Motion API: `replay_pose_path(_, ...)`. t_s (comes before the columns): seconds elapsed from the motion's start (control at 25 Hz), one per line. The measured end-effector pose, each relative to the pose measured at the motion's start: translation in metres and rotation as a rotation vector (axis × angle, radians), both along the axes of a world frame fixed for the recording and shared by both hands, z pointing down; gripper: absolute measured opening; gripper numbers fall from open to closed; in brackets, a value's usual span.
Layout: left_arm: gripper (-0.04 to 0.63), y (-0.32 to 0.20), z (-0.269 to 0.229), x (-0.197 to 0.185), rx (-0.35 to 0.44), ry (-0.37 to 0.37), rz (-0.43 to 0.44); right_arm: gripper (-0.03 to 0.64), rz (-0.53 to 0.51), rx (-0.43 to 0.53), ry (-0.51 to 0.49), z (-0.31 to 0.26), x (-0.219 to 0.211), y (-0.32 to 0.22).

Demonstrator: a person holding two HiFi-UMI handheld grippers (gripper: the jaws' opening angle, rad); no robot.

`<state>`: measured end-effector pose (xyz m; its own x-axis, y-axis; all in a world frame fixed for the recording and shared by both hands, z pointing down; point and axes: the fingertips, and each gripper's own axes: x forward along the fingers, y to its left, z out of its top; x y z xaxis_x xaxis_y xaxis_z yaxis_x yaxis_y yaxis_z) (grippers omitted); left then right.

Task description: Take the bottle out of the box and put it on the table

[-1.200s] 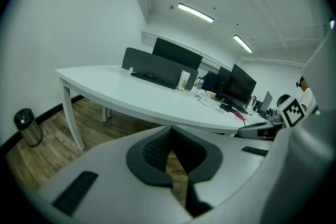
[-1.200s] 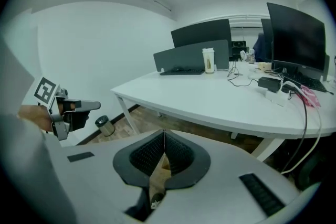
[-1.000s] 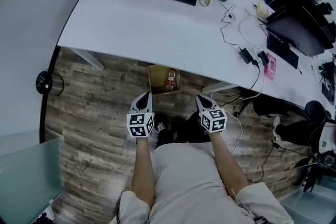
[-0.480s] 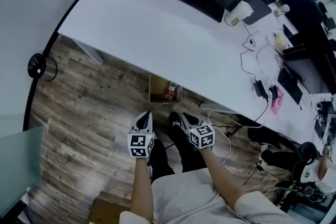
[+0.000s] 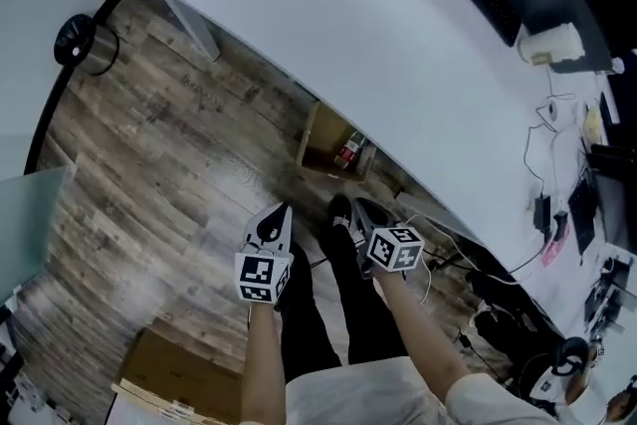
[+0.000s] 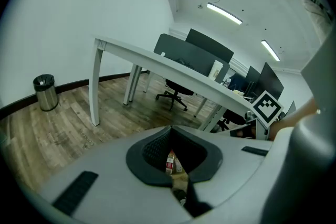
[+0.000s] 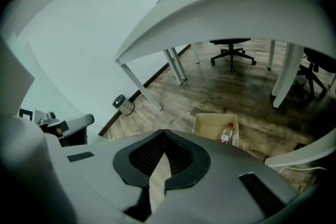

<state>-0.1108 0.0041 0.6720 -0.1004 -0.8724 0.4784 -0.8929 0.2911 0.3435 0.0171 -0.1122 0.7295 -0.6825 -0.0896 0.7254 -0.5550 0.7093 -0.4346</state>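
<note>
A small open cardboard box (image 5: 320, 136) sits on the wooden floor, half under the edge of the white table (image 5: 378, 45). In it lies a clear bottle (image 5: 349, 152) with a red cap and label. My left gripper (image 5: 281, 208) and right gripper (image 5: 366, 207) hover side by side above the floor, short of the box, both shut and empty. In the left gripper view the bottle (image 6: 169, 160) shows through the hollow behind the closed tips (image 6: 169, 128). The right gripper view has the box (image 7: 210, 125) and bottle (image 7: 226, 134) right of its closed tips (image 7: 164, 131).
A steel bin (image 5: 84, 43) stands by the wall. Another cardboard box (image 5: 179, 375) lies at the lower left. Table legs (image 6: 95, 89) and an office chair (image 6: 175, 95) stand beyond. A keyboard and a cup (image 5: 550, 43) sit on the table. Cables trail on the floor at right.
Both grippers have come down toward the floor, still shut. The view has tipped and dropped, so the box under the table edge looks larger and closer.
</note>
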Motion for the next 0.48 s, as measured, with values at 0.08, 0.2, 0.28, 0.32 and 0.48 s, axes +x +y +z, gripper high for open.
replay_pose_path(0.08, 0.014, 0.005, 0.024, 0.006, -0.015, -0.019, -0.033, 0.040, -0.010, -0.007, 0.004, 0.029, 0.007, -0.007)
replay_pose_path(0.2, 0.015, 0.012, 0.053, 0.007, -0.038, -0.033, -0.056, 0.040, -0.021, 0.026, 0.030, 0.061, 0.006, -0.018)
replay_pose_path(0.28, 0.014, 0.015, 0.073, 0.007, -0.048, -0.024, -0.060, 0.040, -0.028, 0.058, 0.055, 0.082, 0.002, -0.025)
replay_pose_path(0.32, 0.015, 0.015, 0.082, 0.008, -0.048, -0.015, -0.059, 0.040, -0.033, 0.077, 0.068, 0.093, 0.000, -0.029)
replay_pose_path(0.48, 0.015, 0.012, 0.112, 0.013, -0.035, -0.027, -0.021, 0.040, -0.009, 0.105, 0.096, 0.141, -0.005, -0.037)
